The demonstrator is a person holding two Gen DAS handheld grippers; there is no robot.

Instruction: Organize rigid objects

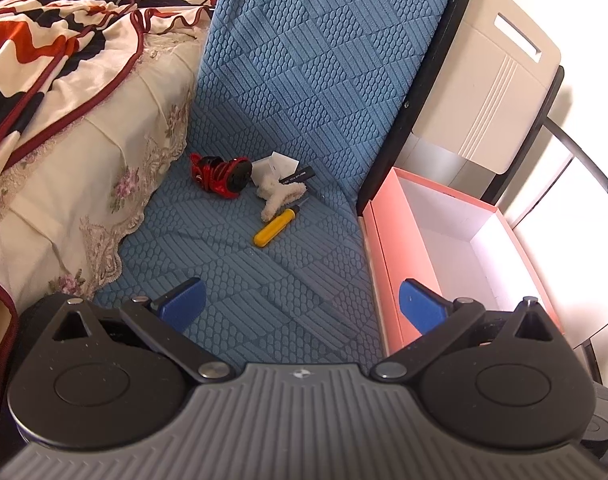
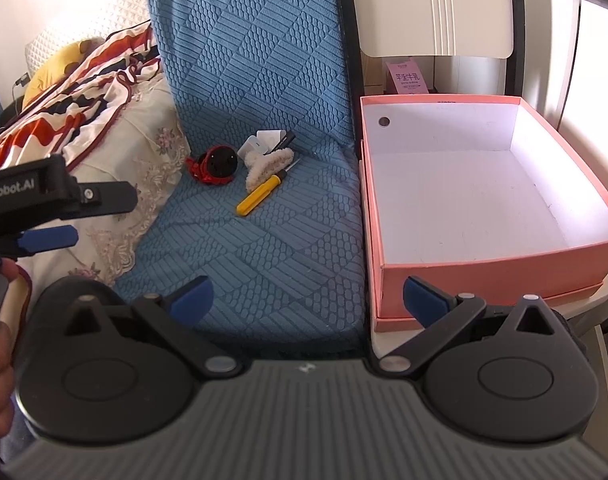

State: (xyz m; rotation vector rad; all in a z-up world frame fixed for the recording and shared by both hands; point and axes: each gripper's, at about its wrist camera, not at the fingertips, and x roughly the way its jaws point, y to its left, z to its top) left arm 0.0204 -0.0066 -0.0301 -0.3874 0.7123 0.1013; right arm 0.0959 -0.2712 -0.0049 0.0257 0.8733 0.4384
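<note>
Left wrist view: left hand-held gripper (image 1: 301,306) gapes empty. Yellow-handled screwdriver (image 1: 274,222) lies centre frame on the blue chair seat (image 1: 231,280), straight ahead, long axis running lower left to upper right.

Right wrist view: right hand-held gripper (image 2: 306,300) likewise spread, empty. Screwdriver ahead-left; pink box (image 2: 484,270) right, empty. Neither gripper is clearly nearer.

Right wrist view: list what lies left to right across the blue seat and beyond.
Red and black gadget → yellow-handled screwdriver → pink box, open and white inside.
</note>
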